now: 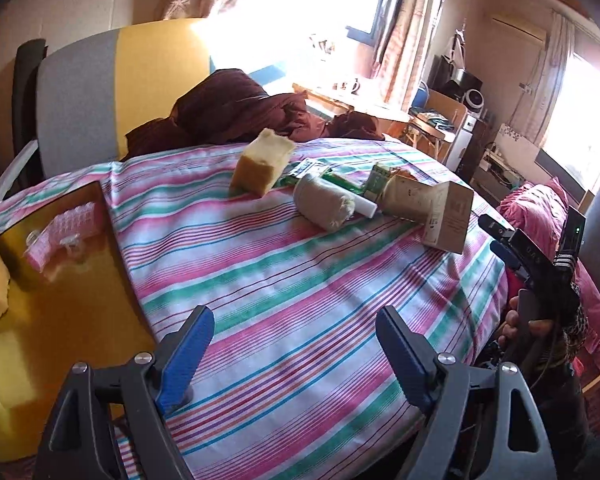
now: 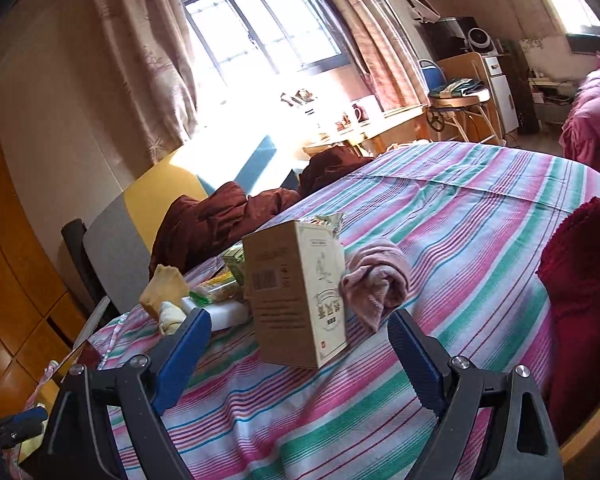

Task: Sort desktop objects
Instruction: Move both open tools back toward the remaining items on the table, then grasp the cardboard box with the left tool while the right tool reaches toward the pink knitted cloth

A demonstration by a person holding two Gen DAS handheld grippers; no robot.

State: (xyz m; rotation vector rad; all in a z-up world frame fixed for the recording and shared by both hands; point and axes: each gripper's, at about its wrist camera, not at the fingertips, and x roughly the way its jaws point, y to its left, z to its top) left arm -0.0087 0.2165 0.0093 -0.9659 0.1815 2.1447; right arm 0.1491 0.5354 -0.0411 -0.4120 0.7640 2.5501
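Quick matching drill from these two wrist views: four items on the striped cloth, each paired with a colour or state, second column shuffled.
Column 1:
1. cardboard box
2. sponge block
3. pink cloth
4. left gripper

Column 2:
A. crumpled, touching the box's side
B. open, nothing between the fingers
C. standing upright, barcode showing
D. yellowish, ragged top

Pairs: 1-C, 2-D, 3-A, 4-B

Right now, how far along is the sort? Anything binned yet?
Done: possibly one item. A pink ridged object lies in the yellow bin at left.
In hand: nothing. The left gripper and right gripper are both open and empty.
Left: the sponge block, rolled grey cloth, carton, green packets and pink cloth sit clustered on the striped cover.
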